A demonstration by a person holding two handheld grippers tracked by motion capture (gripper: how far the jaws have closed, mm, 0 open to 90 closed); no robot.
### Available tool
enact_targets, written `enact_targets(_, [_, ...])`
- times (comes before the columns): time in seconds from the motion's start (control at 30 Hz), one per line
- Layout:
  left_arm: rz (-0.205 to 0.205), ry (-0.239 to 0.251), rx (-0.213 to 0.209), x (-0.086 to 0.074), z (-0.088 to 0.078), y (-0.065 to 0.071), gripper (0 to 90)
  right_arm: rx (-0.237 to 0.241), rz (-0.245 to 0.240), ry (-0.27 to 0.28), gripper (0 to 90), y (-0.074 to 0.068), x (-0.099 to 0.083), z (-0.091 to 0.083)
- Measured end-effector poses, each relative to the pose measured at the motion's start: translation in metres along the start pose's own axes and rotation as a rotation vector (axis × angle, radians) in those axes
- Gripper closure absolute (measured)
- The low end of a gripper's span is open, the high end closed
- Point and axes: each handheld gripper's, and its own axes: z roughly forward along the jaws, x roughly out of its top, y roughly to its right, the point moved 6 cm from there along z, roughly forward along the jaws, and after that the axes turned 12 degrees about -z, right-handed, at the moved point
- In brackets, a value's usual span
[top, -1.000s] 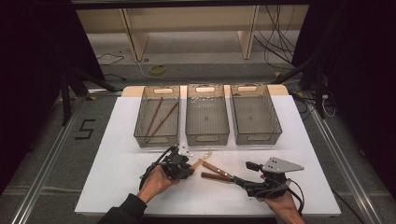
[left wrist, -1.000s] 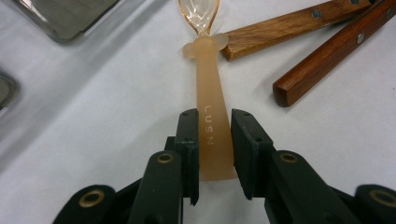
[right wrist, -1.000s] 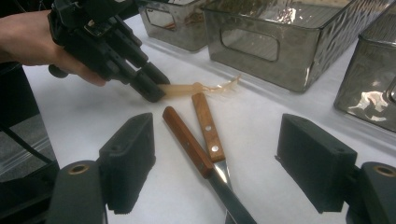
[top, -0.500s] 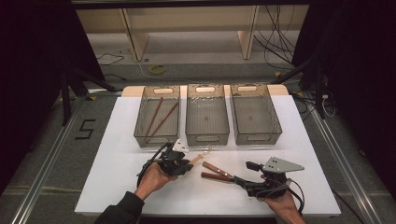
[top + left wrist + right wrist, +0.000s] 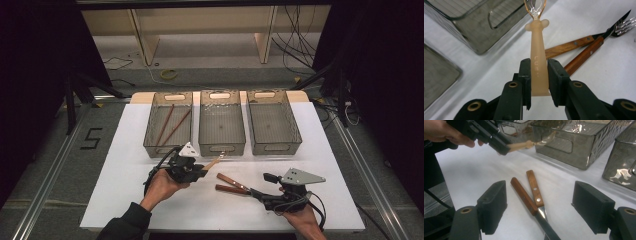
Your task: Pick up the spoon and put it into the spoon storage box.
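Two tools in frame. Left tool [image 5: 200, 169] is clamped on a spoon [image 5: 213, 162] with a pale translucent handle and a clear bowl; in the left gripper view the pads [image 5: 525, 75] press both flanks of the handle [image 5: 538, 62], gripping its lower half, the bowl end projecting beyond the jaws. Spoon is held off the white surface [image 5: 125, 200], roughly level, its bowl pointing toward the front wall of the middle bin [image 5: 222, 122].

Right tool [image 5: 255, 192] rests low at the near right of the surface, jaws wide apart, nothing between the pads. In the right gripper view a wooden-handled knife [image 5: 524, 195] and a wooden-handled fork [image 5: 535, 190] lie crossed on the surface just ahead of those jaws, handles pointing away from the tool.

Three grey see-through bins stand in a row at the far side. Left bin [image 5: 167, 125] holds two brown chopsticks [image 5: 170, 125]; right bin [image 5: 272, 122] contents: cannot tell.
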Motion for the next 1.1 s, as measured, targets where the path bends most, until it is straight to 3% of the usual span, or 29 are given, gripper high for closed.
enact_targets(0.43, [0.002,0.06,0.0,0.02,-0.012,-0.004,73.5,0.0,0.003,0.0,28.3,0.0,0.0,0.001])
enact_targets(1.1, [-0.023,0.136,0.003,0.061,-0.017,-0.013,73.5,0.001,0.003,0.001,28.3,0.0,0.0,0.0])
